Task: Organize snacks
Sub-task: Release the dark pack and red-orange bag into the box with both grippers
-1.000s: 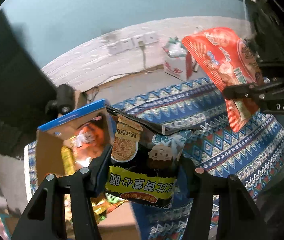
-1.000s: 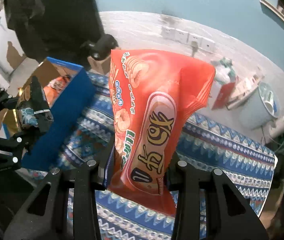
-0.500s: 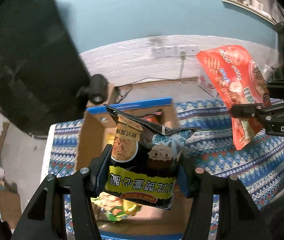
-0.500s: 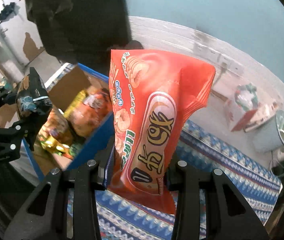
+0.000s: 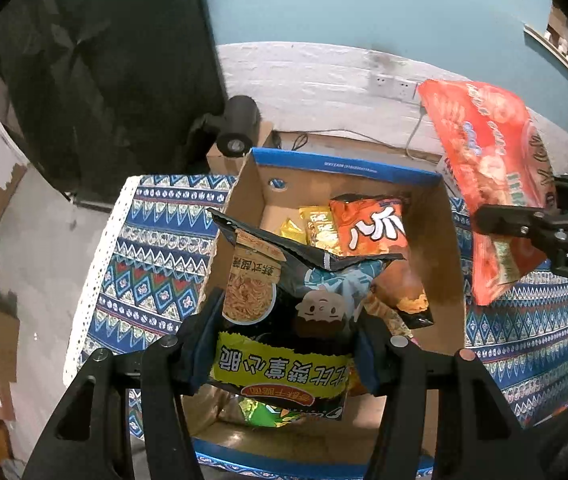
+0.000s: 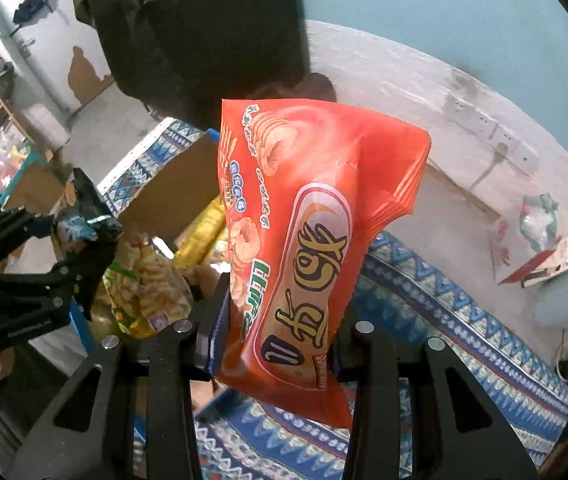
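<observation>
Above the open box [image 5: 348, 168], left gripper [image 5: 284, 340] clamps black packet [image 5: 296, 312]; right gripper [image 6: 271, 344] grips red bag [image 6: 308, 248].

Red bag [image 6: 304, 248], blue zigzag-patterned tablecloth [image 5: 147, 264]

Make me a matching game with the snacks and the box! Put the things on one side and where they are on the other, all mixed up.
Things:
1. black noodle snack bag
2. big red bag
3. orange bag
4. cardboard box

Places:
A. lying inside the box
B. held in the right tongs
C. sitting on the patterned cloth
D. held in the left tongs above the box

Pairs: 1-D, 2-B, 3-A, 4-C
</observation>
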Demonstrator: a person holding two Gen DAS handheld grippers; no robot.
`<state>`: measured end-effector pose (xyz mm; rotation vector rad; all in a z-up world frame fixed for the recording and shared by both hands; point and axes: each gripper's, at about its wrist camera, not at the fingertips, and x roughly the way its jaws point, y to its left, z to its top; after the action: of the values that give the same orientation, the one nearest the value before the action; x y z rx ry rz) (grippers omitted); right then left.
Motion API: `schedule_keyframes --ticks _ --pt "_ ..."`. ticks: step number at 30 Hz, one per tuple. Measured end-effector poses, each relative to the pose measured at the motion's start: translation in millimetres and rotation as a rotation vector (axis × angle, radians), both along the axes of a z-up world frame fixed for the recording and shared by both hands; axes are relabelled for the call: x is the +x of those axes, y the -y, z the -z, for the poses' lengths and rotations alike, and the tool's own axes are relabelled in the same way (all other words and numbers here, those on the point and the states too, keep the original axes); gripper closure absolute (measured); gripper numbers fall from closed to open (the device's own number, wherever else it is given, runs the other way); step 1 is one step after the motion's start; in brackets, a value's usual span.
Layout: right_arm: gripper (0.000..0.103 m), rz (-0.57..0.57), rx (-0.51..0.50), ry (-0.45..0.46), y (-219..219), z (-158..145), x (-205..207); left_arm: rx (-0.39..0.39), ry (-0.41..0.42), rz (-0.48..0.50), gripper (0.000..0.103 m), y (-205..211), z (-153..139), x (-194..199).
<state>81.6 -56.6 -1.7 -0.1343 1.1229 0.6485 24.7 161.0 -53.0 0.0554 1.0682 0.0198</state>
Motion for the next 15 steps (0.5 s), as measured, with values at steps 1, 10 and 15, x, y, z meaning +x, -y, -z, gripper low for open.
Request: schedule_keyframes --ticks 1,10,15 --pt "0.065 -0.003 -0.003 -0.003 -5 1 2 -0.001 -0.001 -0.001 0.044 -1 0 -1" --pt "0.065 -0.061 -0.040 -0.034 -44 18 13 0.007 -0.019 -0.023 0.043 -8 3 4" --pt "0.063 -0.084 -0.051 -0.023 -58 23 15 -0.003 -0.013 -0.044 0.032 -14 0 4"
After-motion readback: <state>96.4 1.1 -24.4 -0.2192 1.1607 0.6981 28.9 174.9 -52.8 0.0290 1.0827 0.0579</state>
